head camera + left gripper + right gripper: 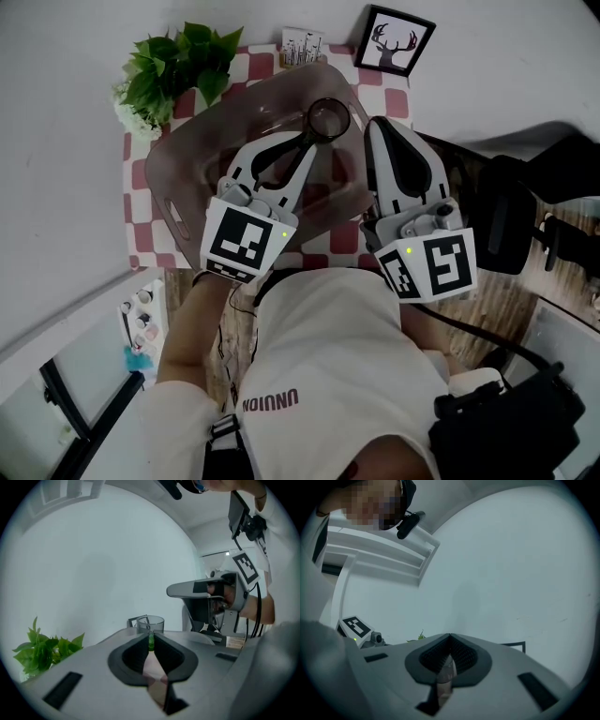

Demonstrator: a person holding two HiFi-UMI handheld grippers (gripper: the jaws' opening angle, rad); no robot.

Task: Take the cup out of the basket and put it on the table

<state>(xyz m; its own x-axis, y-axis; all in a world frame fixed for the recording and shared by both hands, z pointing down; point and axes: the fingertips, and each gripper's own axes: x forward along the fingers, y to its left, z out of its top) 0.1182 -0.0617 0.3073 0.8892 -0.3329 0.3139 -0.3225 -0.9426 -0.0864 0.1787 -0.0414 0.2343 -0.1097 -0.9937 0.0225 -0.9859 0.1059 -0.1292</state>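
Observation:
A clear glass cup point(328, 119) is upright over the far right part of the smoky translucent basket point(173, 202). My left gripper point(314, 131) is shut on the cup's near wall. In the left gripper view the cup point(151, 623) stands just past the pinched jaw tips of the left gripper point(151, 637), against the white wall. My right gripper point(375, 122) hangs beside the basket's right side, shut with nothing in it. In its own view the right gripper point(450, 638) has its jaws meeting at the tip.
The basket rests on a red-and-white checked table point(141, 246). A leafy plant point(173, 66) stands at the far left corner, with a small box point(302, 45) and a framed deer picture point(394, 42) along the back by the wall. A black chair point(511, 220) is at the right.

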